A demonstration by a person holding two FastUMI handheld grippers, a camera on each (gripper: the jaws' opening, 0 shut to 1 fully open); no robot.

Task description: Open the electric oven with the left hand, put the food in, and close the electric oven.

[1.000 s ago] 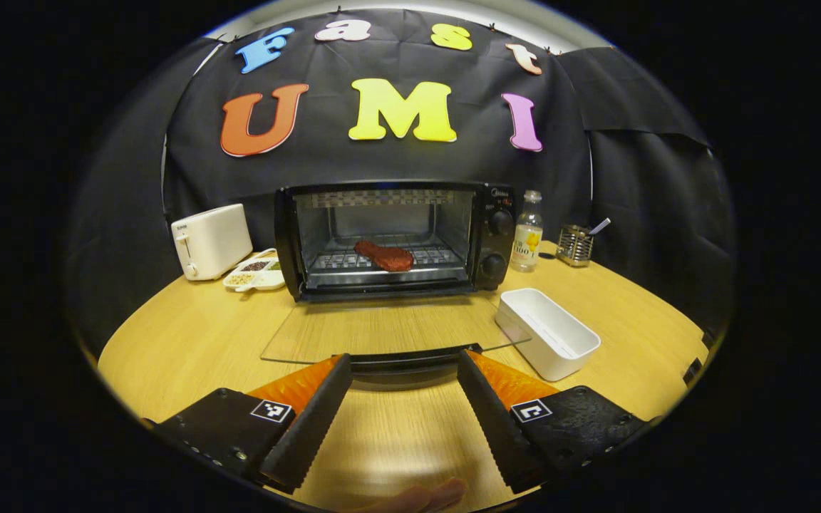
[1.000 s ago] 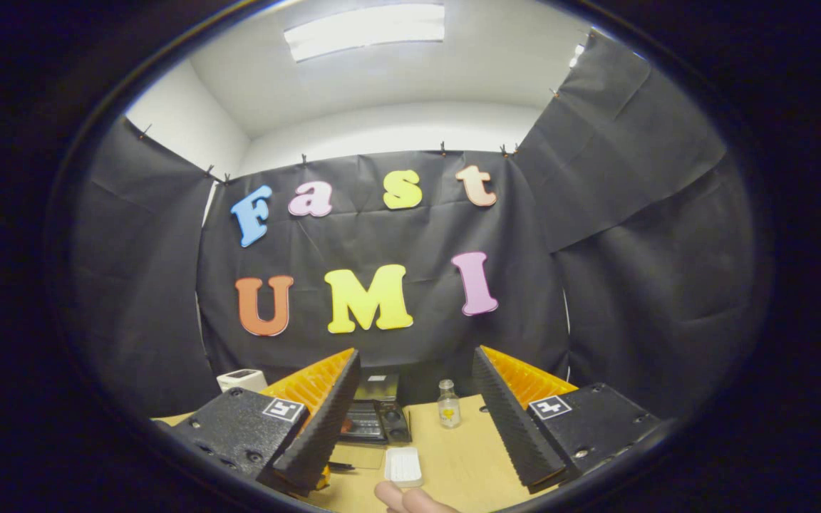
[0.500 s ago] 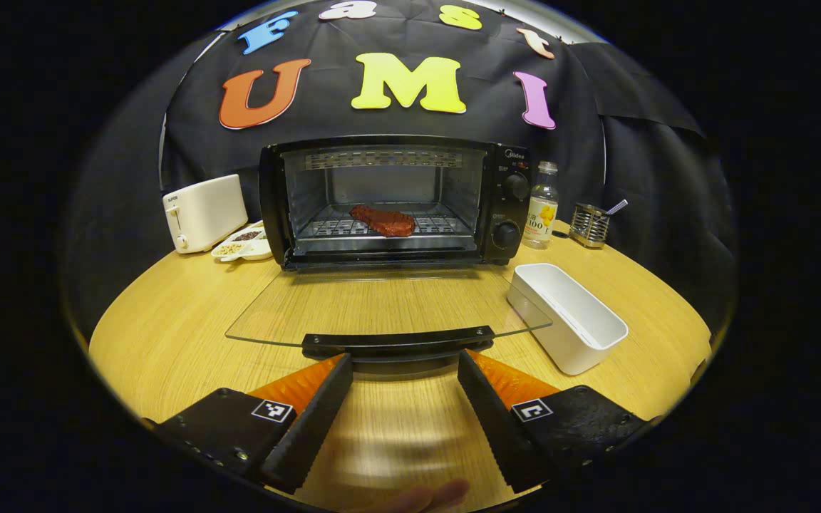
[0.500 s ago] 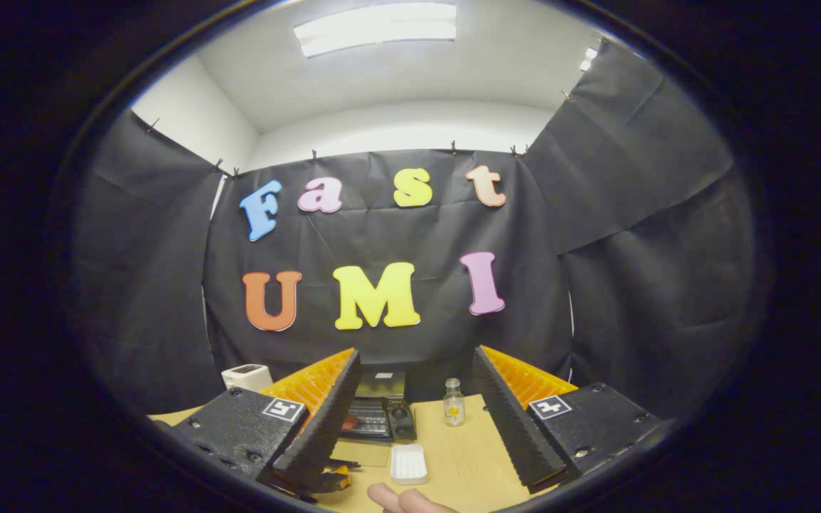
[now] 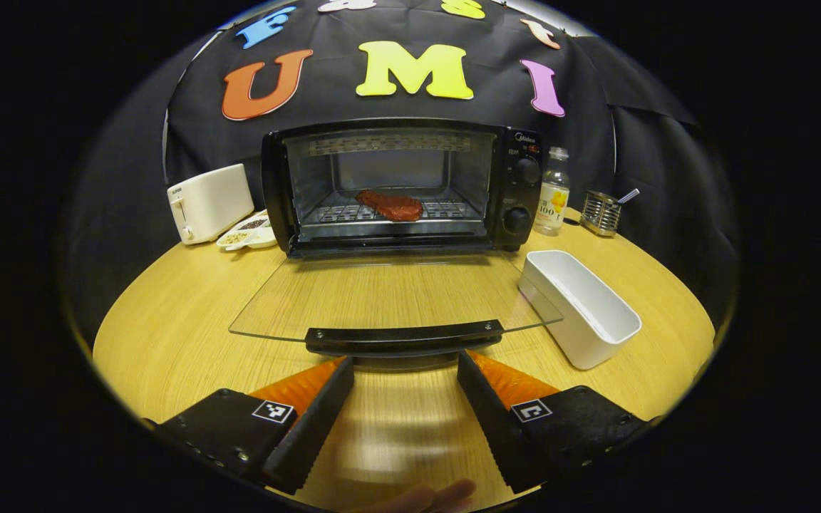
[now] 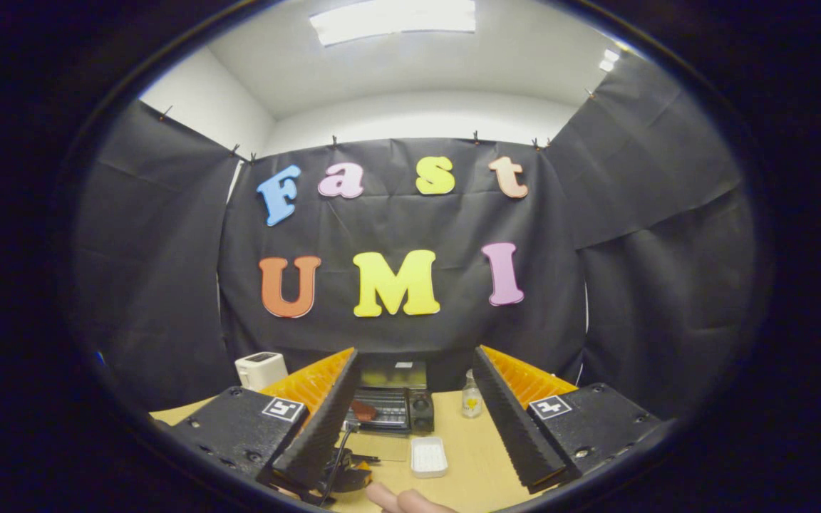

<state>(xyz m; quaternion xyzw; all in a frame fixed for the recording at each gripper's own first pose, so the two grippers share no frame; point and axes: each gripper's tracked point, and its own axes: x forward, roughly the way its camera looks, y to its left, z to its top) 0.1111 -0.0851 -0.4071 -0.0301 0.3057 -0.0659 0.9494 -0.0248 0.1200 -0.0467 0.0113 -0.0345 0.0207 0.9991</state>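
Left gripper (image 5: 403, 367) sits low over the round, pale wood-grain tabletop (image 5: 168, 320), jaws spread wide, nothing between them. At its 12 o'clock, just beyond the fingertips, runs the long black bar handle (image 5: 403, 336) on the front lip of the clear glass oven door (image 5: 389, 296), which lies folded down flat, level with the table. Fingers not yet on the bar.

Farther toward 12: the black countertop electric oven (image 5: 400, 185), cavity open, with the reddish-brown slab of meat (image 5: 390, 206) lying on the wire rack inside. Food looks placed; closing the door is what remains, by my reading.

Handling judgement: handle is rigid and probably smooth, so it could slip; best taken at mid-bar, or lifted from beneath its centre so the door swings up evenly. Glass panel is stiff but breakable and hinged at the oven's base. Ease it shut, no slamming.

Edges and room: the white rectangular plastic tub (image 5: 581, 310) sits at 2 o'clock, its near corner just beside the door's right edge, so stay centred. Left of the door the tabletop is bare out to the white toaster (image 5: 209, 201) at 10 o'clock.

Right gripper (image 6: 414, 406) is held high and well back, jaws wide and empty, out of the door's upward arc.
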